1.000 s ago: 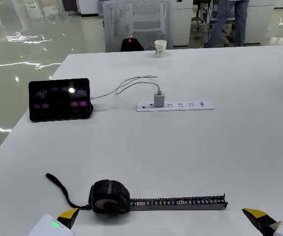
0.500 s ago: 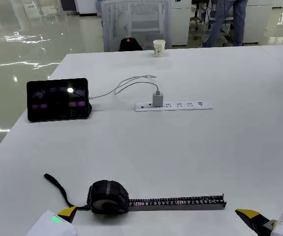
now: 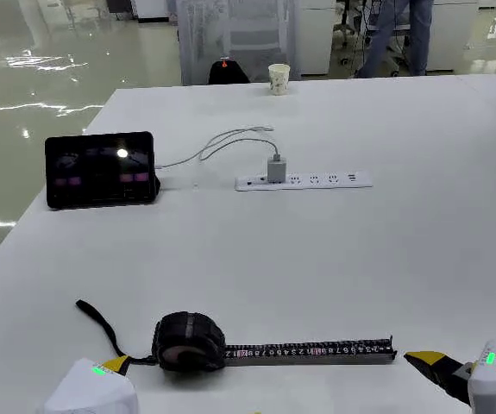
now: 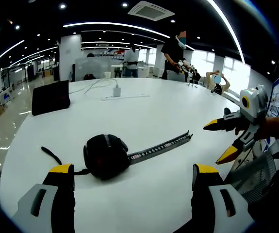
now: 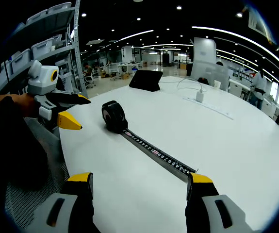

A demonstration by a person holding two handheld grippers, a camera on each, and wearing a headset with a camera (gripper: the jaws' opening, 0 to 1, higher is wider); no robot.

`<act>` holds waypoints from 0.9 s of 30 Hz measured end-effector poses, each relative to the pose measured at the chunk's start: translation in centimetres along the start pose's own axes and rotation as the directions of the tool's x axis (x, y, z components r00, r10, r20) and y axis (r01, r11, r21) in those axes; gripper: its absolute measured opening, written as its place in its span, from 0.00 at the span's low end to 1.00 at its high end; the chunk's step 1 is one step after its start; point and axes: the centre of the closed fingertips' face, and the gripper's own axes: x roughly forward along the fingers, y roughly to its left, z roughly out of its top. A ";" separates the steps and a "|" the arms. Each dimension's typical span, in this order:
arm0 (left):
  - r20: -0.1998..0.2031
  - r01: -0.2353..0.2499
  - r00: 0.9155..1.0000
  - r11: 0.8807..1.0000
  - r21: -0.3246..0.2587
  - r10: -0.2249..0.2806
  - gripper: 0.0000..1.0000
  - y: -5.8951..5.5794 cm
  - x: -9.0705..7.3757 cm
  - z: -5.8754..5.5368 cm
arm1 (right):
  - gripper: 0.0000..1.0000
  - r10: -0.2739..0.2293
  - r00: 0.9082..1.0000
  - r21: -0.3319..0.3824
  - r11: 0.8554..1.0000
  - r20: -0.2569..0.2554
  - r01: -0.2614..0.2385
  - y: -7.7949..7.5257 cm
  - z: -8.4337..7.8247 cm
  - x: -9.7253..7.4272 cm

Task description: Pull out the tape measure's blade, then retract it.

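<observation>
Yellow-tipped and empty, our left tool (image 4: pixel 132 170) is standing wide open just short of the tape measure (image 4: pixel 105 156). Our right tool (image 5: pixel 139 178) is gaping too, gripping nothing, near the blade (image 5: pixel 158 154) at its hooked end. The case (image 3: pixel 189 342) is sitting on the white table (image 3: pixel 334 250), blade lying drawn out to the right (wrist strap (image 3: pixel 97 319) trailing left). We are judging the case compact and grippy, best pinched across its flanks. The blade looks thin, springy and slick, best taken at the hook.
</observation>
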 end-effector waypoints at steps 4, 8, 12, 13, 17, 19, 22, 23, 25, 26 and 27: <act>0.003 -0.010 1.000 1.000 -0.005 0.011 0.99 0.4 0.5 0.3 | 0.75 0.011 1.000 -0.020 1.000 -0.019 -0.012 -0.5 -0.2 0.3; 0.005 -0.021 1.000 1.000 -0.009 0.021 0.99 0.7 0.9 0.6 | 0.72 0.016 0.999 -0.044 0.999 -0.037 -0.018 -1.2 -0.4 0.4; 0.008 -0.030 1.000 0.999 -0.017 0.030 0.99 0.9 1.4 0.8 | 0.69 0.035 0.998 -0.069 0.997 -0.057 -0.039 -1.6 -0.8 0.5; 0.008 -0.031 0.999 0.999 -0.018 0.032 0.99 1.0 1.5 0.8 | 0.68 0.036 0.997 -0.074 0.996 -0.063 -0.041 -1.7 -0.9 0.5; 0.011 -0.042 0.999 0.999 -0.024 0.042 0.99 1.3 1.9 0.8 | 0.64 0.051 0.996 -0.085 0.995 -0.074 -0.058 -2.0 -1.0 0.6; 0.012 -0.046 0.999 0.998 -0.032 0.046 0.99 1.5 2.1 0.8 | 0.63 0.057 0.995 -0.097 0.993 -0.087 -0.066 -2.3 -1.3 0.8; 0.009 -0.054 0.998 0.998 -0.034 0.054 0.99 1.7 2.4 0.8 | 0.61 0.067 0.992 -0.115 0.990 -0.103 -0.078 -2.5 -1.5 0.9; 0.008 -0.058 0.998 0.998 -0.035 0.058 0.99 1.8 2.6 0.8 | 0.60 0.069 0.992 -0.117 0.990 -0.107 -0.081 -2.6 -1.5 1.0; 0.003 -0.068 0.998 0.997 -0.042 0.069 0.99 2.1 2.7 0.7 | 0.59 0.077 0.990 -0.130 0.987 -0.117 -0.092 -2.9 -1.6 1.1; 0.004 -0.072 0.997 0.996 -0.045 0.072 0.99 2.2 2.8 0.7 | 0.58 0.079 0.989 -0.134 0.986 -0.121 -0.095 -3.0 -1.6 1.1; 0.003 -0.075 0.997 0.996 -0.050 0.076 0.99 2.3 2.9 0.7 | 0.58 0.082 0.989 -0.138 0.985 -0.125 -0.099 -3.2 -1.5 1.2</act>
